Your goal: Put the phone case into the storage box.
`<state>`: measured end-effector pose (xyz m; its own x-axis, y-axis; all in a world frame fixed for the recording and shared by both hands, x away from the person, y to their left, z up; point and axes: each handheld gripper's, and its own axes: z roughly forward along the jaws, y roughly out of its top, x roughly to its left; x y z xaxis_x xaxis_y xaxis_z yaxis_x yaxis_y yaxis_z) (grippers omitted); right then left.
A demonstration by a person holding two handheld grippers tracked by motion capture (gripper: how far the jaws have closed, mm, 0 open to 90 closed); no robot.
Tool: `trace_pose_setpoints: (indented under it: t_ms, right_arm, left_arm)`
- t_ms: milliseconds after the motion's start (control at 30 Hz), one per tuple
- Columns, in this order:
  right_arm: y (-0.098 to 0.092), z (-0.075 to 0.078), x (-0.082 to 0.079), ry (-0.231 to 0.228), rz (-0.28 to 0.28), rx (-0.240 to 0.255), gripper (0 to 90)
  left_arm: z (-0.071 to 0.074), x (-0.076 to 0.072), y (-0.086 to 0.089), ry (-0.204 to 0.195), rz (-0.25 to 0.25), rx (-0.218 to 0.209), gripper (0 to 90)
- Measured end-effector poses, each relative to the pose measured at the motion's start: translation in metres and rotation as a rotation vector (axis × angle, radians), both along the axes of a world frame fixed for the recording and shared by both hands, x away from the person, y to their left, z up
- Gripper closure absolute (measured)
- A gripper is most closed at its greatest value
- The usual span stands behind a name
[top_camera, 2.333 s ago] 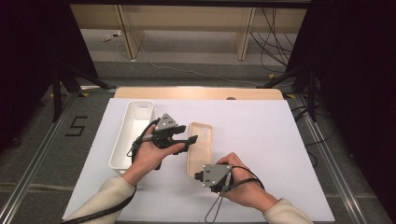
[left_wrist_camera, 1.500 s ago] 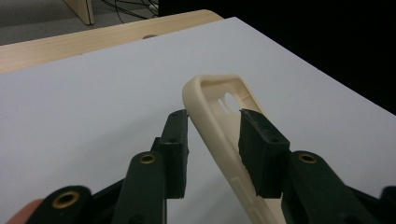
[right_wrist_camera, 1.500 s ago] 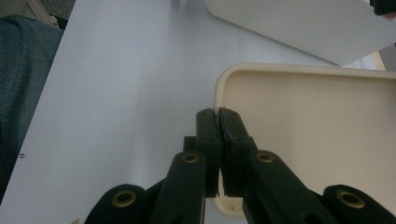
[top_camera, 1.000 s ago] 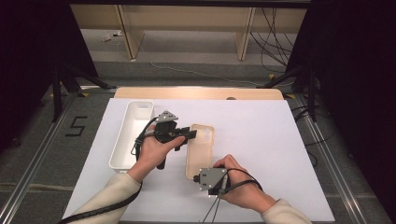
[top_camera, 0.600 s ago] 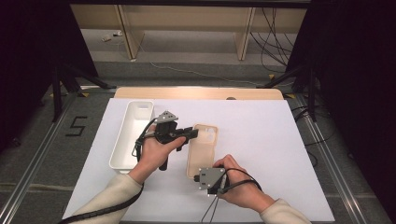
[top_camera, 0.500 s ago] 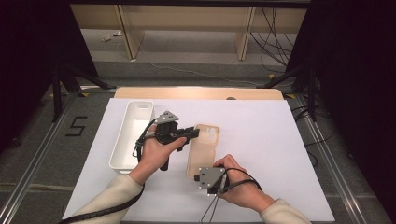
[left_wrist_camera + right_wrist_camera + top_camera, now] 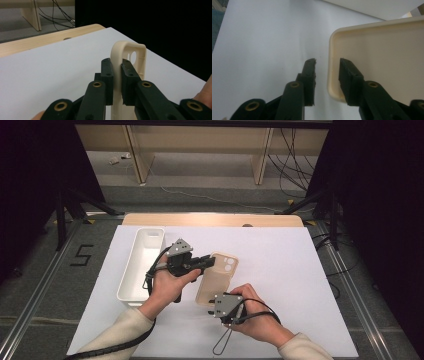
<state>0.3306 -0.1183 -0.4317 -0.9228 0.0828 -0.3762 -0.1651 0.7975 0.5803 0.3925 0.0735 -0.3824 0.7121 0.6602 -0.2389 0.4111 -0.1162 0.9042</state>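
White-covered table [image 7: 300, 270], white tray [image 7: 142, 262] at left; our cream phone case [image 7: 217, 277] lies beside it, long axis running away from us, camera cutout far. Left gripper [image 7: 117, 72] clamps its side wall; right gripper [image 7: 327, 75], jaws just parted, straddles the near corner

Setting: a laboratory recording station. Indicators, taken from the high view: a wooden table [image 7: 210, 219] covered by a white sheet [image 7: 280, 270] serves as the work surface. Black curtains [image 7: 380, 195] enclose the station at 9 and 3 o'clock. Black stand legs [image 7: 70, 205] rest on the grey carpet [image 7: 45, 285] at 10 o'clock. Loose cables [image 7: 292, 150] lie on the floor at 1 o'clock, near plain wooden furniture [image 7: 200, 140] at 12 o'clock. A floor marking "5" [image 7: 82, 255] sits at 9 o'clock.
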Motion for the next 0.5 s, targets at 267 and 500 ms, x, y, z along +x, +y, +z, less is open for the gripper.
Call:
trace_pose_setpoints:
  t_ms: [267,500]
  right_arm:
    - [-0.008,0.002,0.004,0.010,-0.063,0.084,44.6]
    - [-0.015,0.003,0.005,0.016,-0.097,0.140,38.4]
  left_arm:
    - [0.003,-0.001,0.004,-0.059,0.016,0.025,82.1]
    - [0.005,-0.002,0.008,-0.090,0.033,0.029,82.0]
